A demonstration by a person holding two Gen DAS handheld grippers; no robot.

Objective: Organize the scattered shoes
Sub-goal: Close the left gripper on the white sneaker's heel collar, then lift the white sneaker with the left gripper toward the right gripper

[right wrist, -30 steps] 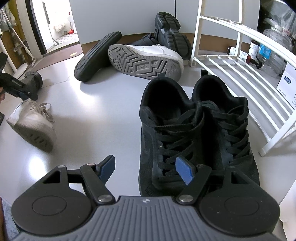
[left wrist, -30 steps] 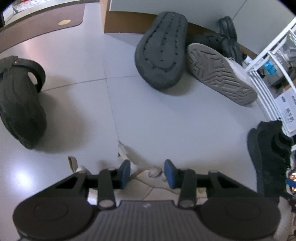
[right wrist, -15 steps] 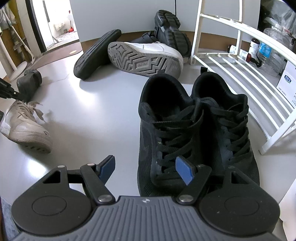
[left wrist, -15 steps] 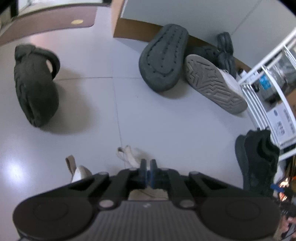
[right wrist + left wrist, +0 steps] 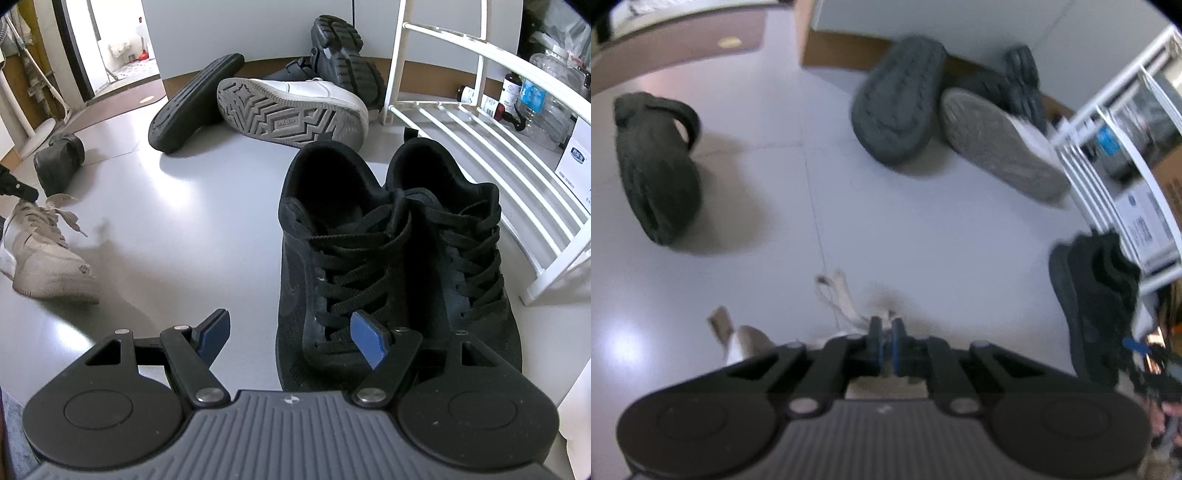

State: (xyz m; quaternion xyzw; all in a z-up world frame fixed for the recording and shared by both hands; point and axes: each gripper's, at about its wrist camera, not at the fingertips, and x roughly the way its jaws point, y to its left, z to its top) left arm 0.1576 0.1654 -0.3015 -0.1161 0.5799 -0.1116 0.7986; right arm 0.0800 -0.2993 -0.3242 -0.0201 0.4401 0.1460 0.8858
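- left gripper (image 5: pixel 886 341): jaws nearly together, just reopened a little; pinched on the worn white sneaker (image 5: pixel 44 258) at its laces/tongue, sneaker mostly hidden under it
- right gripper (image 5: pixel 291 338): jaws wide apart, nothing between them, hovering over toe of black sneaker pair (image 5: pixel 391 251)
- black pair side by side on grey floor (image 5: pixel 192 206), just beside white rack (image 5: pixel 480 147)
- black sandal (image 5: pixel 653 166) lying alone, far left
- by far wall: dark slipper (image 5: pixel 195 99) sole-out, white shoe (image 5: pixel 295 107) on its side, chunky black shoes (image 5: pixel 347 62) behind
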